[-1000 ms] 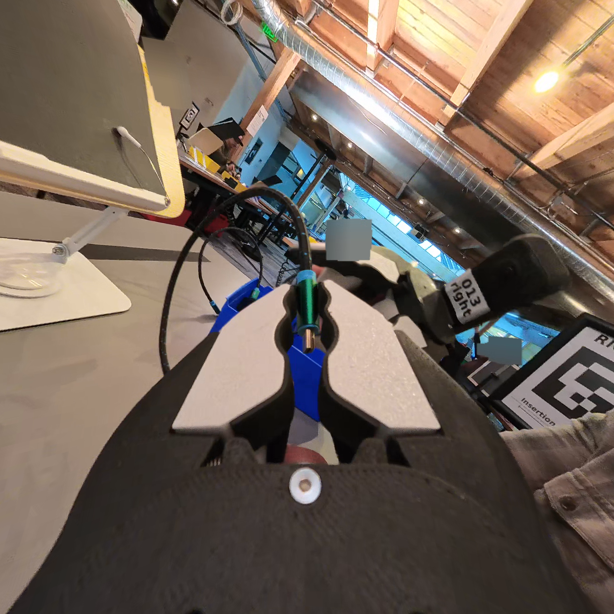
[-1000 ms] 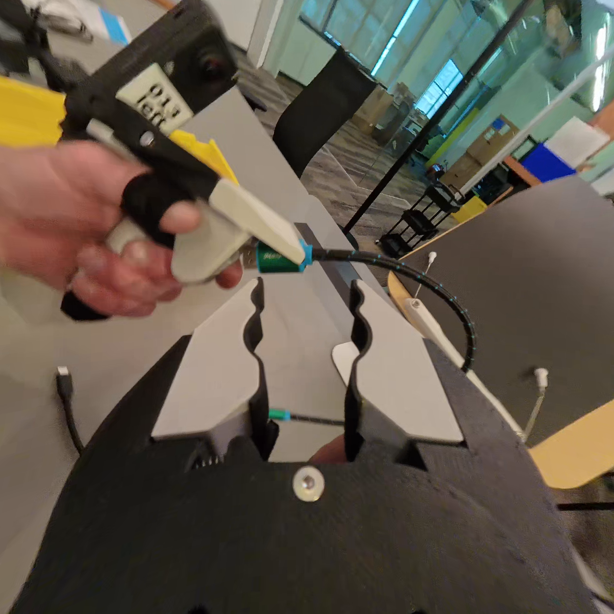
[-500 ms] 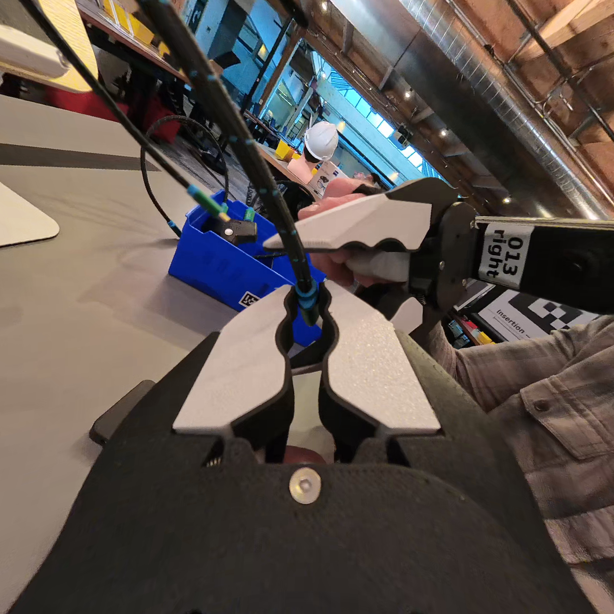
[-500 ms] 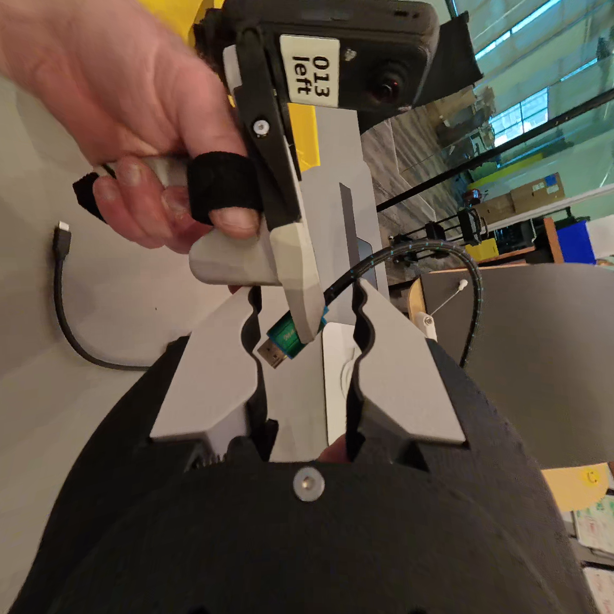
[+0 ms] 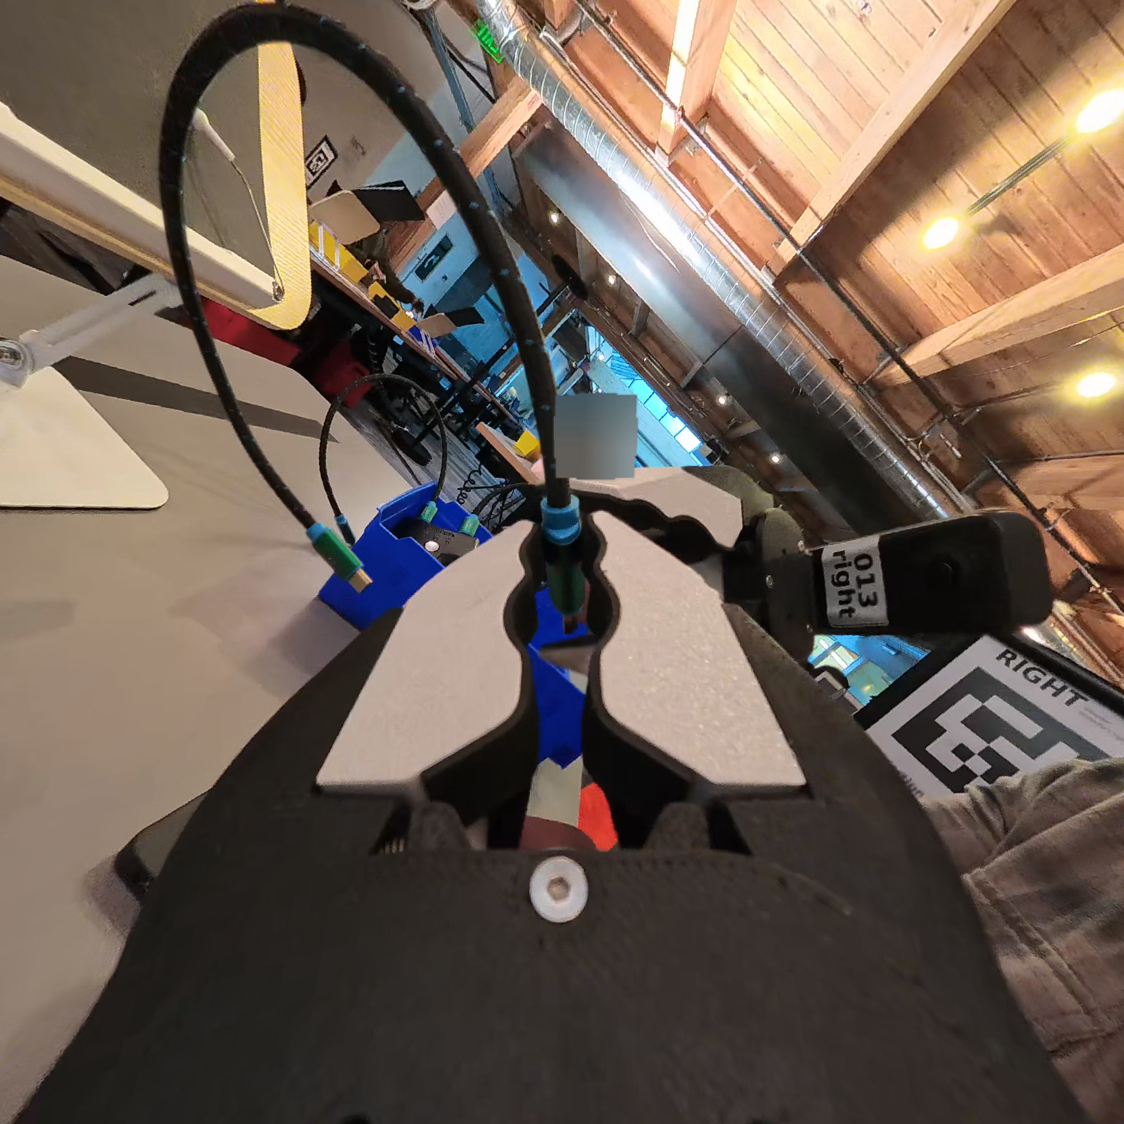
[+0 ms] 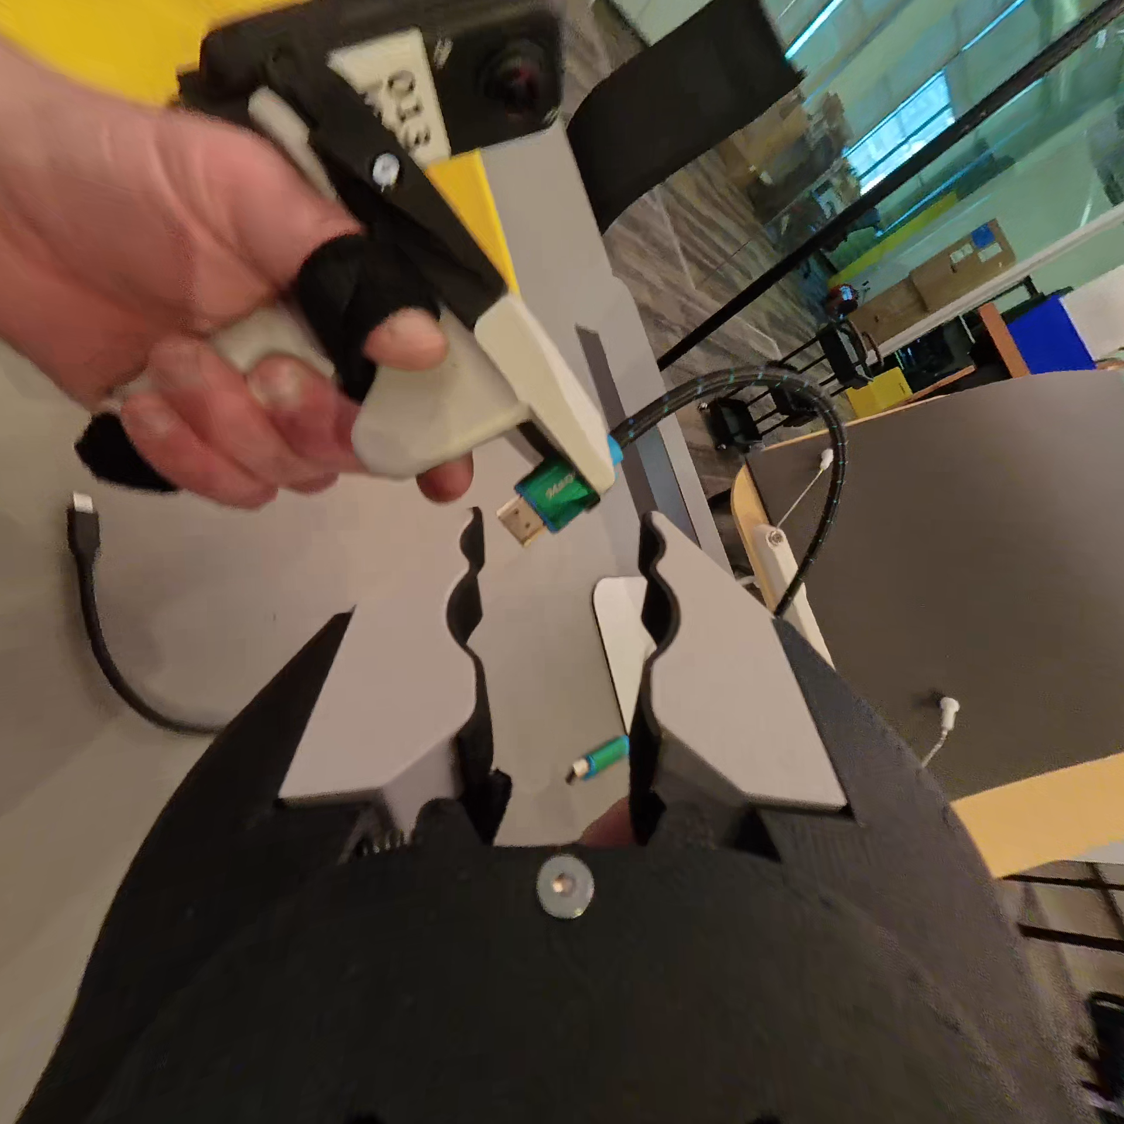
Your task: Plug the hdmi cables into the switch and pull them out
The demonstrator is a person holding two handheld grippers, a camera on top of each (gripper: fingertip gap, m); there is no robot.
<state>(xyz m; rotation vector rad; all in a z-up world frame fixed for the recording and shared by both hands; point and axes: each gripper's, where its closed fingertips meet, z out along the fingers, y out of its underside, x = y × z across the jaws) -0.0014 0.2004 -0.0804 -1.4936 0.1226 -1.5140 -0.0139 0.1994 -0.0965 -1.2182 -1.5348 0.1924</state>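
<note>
My left gripper is shut on the green plug of a black braided HDMI cable. The cable loops up and over, and its other green plug hangs free above the grey table. The switch sits in a blue bin behind it, with green plugs in it. My right gripper is open and empty. Just above its tips a hand holds the left gripper with the green plug, metal end pointing down-left. The right gripper also shows in the left wrist view.
A white stand base and a dark panel with a wooden edge stand on the table. A short black cable lies at the left. A free green plug shows between my right fingers. A marker board is at the right. The tips of both grippers are at nearly the same place.
The left gripper has tilted and lifted, still holding the plug. The plug has moved from between the right fingers to just above their tips. The cable's free end has swung into view.
</note>
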